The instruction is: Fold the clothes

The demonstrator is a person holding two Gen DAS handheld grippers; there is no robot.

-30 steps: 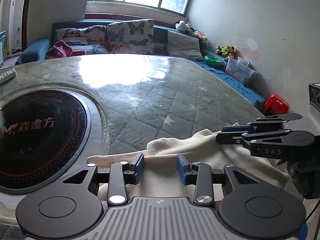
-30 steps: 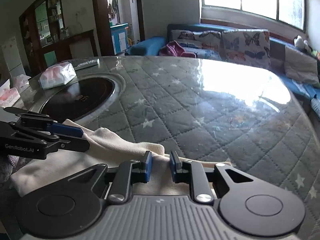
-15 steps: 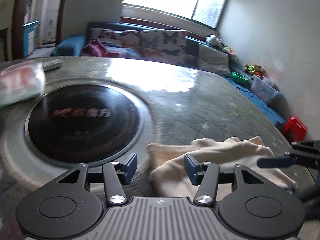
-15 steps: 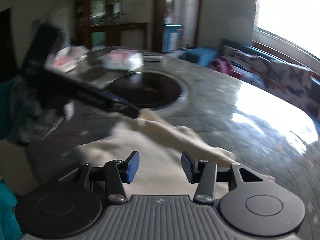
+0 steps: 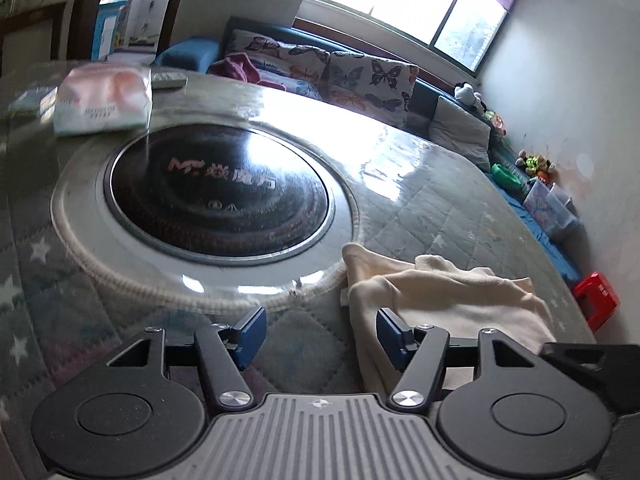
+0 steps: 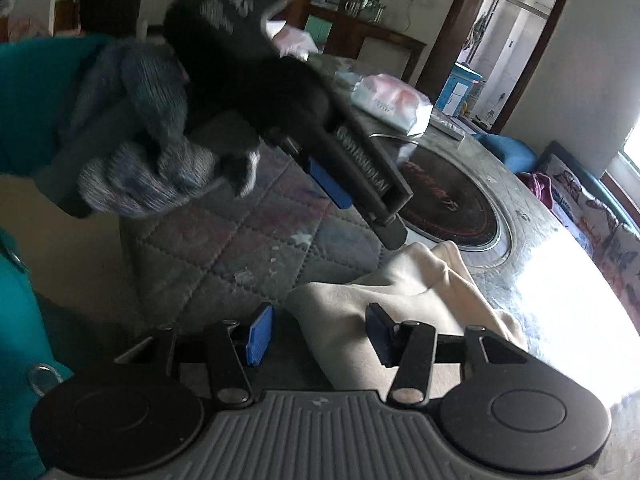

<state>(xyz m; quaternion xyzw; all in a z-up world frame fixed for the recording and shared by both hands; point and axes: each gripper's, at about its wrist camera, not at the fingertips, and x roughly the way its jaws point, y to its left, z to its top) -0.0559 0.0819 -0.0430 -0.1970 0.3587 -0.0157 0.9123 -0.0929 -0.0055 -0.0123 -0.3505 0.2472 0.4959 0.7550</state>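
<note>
A cream garment (image 5: 440,300) lies bunched in loose folds on the quilted grey table cover (image 5: 420,216), just right of the round hob. My left gripper (image 5: 320,334) is open and low over the cover, its right finger at the garment's left edge, nothing between the pads. In the right wrist view the same garment (image 6: 400,292) lies ahead, and my right gripper (image 6: 320,334) is open, its right finger over the cloth. A gloved hand (image 6: 140,160) holds the left gripper (image 6: 368,208) above the cover, left of the garment.
A black round hob (image 5: 216,196) with a pale ring is set into the table. A tissue pack (image 5: 104,100) and a remote (image 5: 168,80) lie beyond it. A sofa with butterfly cushions (image 5: 360,72) stands behind, and a red stool (image 5: 596,294) sits beside the table's right edge.
Both grippers have opened wider and swung left, away from the middle of the garment. The cloth now lies free on the table, to the right of both sets of fingers.
</note>
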